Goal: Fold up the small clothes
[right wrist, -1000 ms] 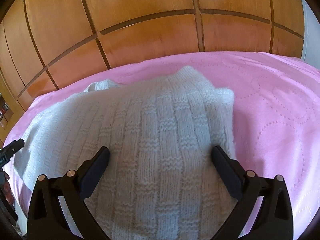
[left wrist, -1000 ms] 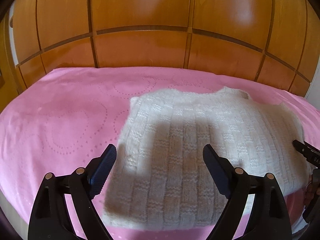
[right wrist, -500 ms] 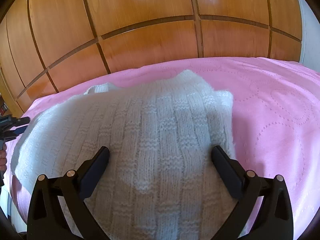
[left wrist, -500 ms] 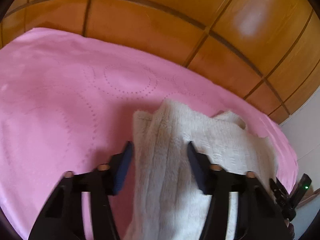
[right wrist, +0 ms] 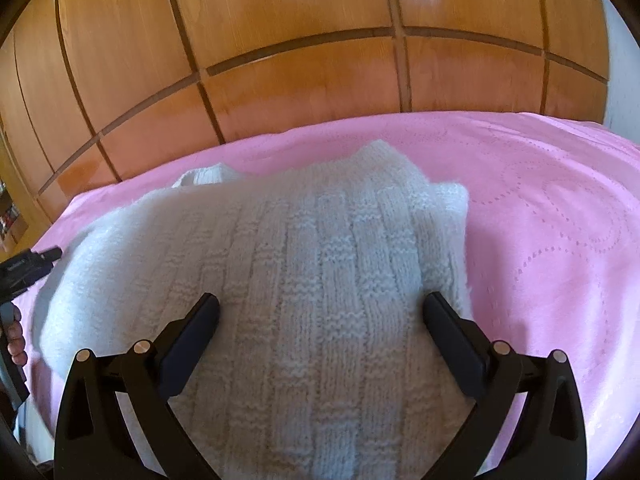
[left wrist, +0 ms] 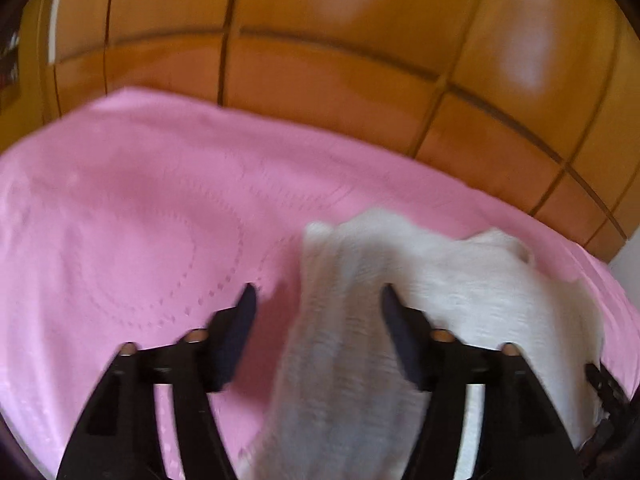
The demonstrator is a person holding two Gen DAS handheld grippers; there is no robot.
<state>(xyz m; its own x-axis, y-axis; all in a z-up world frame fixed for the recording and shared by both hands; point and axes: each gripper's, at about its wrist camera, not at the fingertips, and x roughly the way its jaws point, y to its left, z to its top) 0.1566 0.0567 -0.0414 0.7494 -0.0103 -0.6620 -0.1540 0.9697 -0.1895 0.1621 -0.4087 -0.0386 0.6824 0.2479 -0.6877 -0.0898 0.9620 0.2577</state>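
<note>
no text, label, brand or number is legible anywhere in either view.

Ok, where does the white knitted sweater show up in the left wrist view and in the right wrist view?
Left wrist view: the white knitted sweater fills the lower centre and right, blurred, running between the fingers of the left hand-held gripper.
Right wrist view: the sweater spans the centre and left, under the open right hand-held gripper.
Shared landmark: the pink bedspread meeting the wooden panels.
</note>
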